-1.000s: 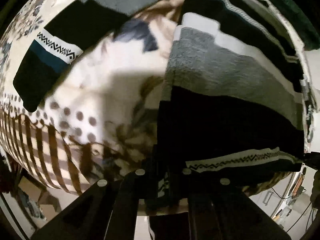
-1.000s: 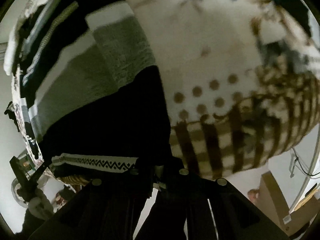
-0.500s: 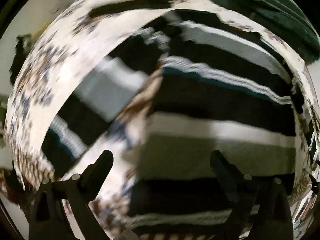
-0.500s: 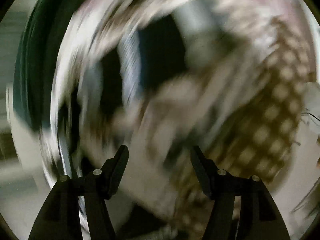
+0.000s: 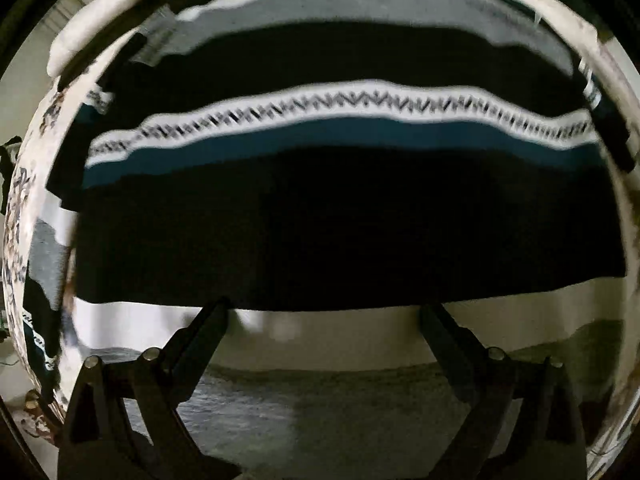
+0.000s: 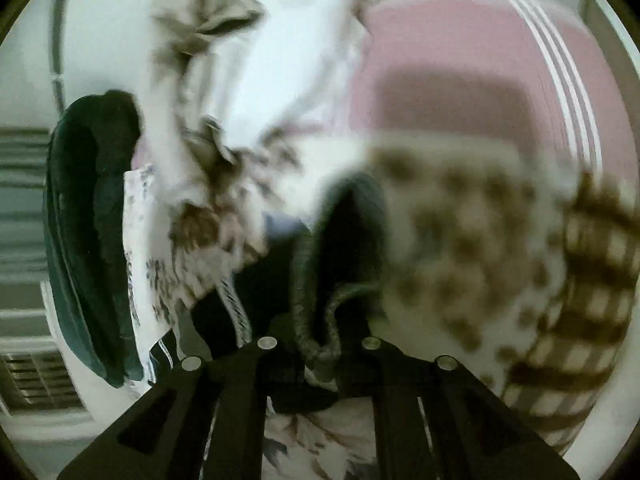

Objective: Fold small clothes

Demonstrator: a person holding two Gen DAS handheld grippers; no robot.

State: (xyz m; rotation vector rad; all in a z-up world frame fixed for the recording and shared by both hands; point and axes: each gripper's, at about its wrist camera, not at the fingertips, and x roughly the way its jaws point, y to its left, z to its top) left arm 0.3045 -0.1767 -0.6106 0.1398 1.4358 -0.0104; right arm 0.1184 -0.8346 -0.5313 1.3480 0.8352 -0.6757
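A striped knit sweater (image 5: 340, 220) lies spread out in the left wrist view, black with a white zigzag band, a teal stripe and grey bands. My left gripper (image 5: 324, 312) hangs over it pointing down, open wide, with nothing between its fingers. In the blurred right wrist view, my right gripper (image 6: 320, 344) is closing tight on a dark ribbed fold of the sweater (image 6: 344, 240), which stands up between the fingers. How the rest of the sweater lies is hidden there.
The sweater rests on a patterned bedspread (image 6: 480, 240) with flowers, dots and brown checks, which also shows as the bedspread's flowered edge (image 5: 16, 200). A pink cloth (image 6: 460, 60) lies beyond. A dark green bundle (image 6: 88, 220) sits at the left, with a slatted vent (image 6: 36, 376) below it.
Both grippers let go of the sweater's zigzag hem and opened. The left one moved over the sweater and stays open. The right one swung round and shut again on a dark ribbed fold.
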